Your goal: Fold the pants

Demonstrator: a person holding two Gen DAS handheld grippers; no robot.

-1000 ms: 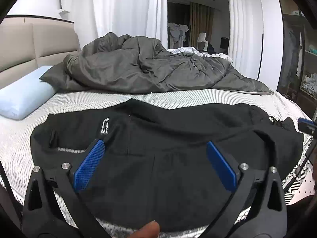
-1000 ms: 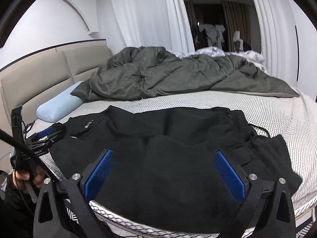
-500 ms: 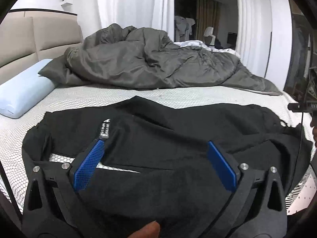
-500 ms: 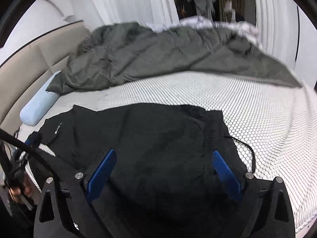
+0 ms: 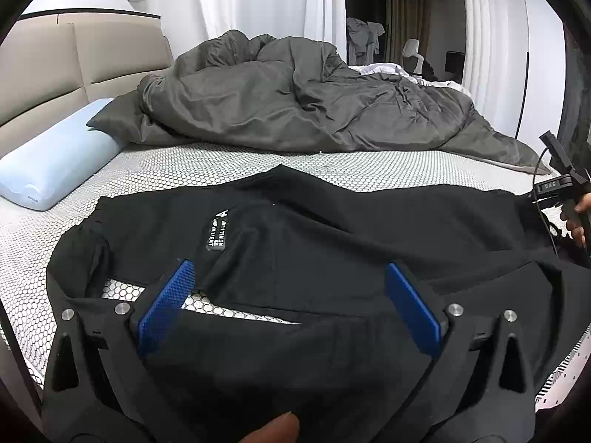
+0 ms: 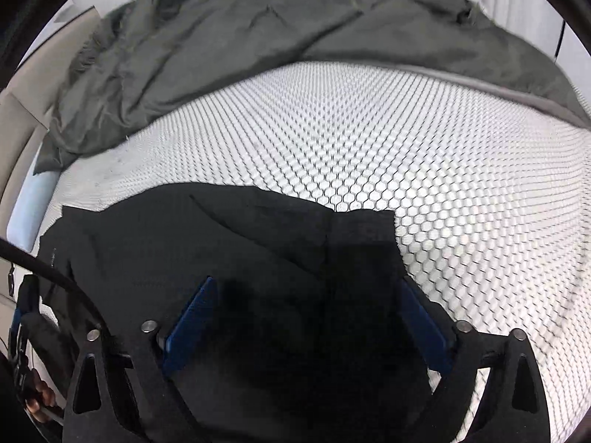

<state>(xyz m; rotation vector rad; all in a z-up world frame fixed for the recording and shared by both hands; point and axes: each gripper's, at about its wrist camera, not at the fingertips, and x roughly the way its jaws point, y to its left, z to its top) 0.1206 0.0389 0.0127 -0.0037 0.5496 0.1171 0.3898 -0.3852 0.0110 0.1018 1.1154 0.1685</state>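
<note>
The left gripper (image 5: 288, 302) is pointing forward and slightly downward, its blue pads (image 5: 166, 306) standing wide apart — nothing is pressing between them. A fingertip (image 5: 273, 430) is showing at the lower edge of its view. The right gripper (image 6: 306, 328) is tilting steeply downward; its jaws are closing, the pads (image 6: 190, 326) not yet gripping. The right hand (image 5: 578, 217) is wrapping the gripper's handle.

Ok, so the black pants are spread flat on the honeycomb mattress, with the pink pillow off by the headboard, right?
Not quite: the pillow is light blue, not pink, as the left wrist view shows. The black pants do lie spread on the honeycomb mattress, and the pillow is by the headboard.
</note>
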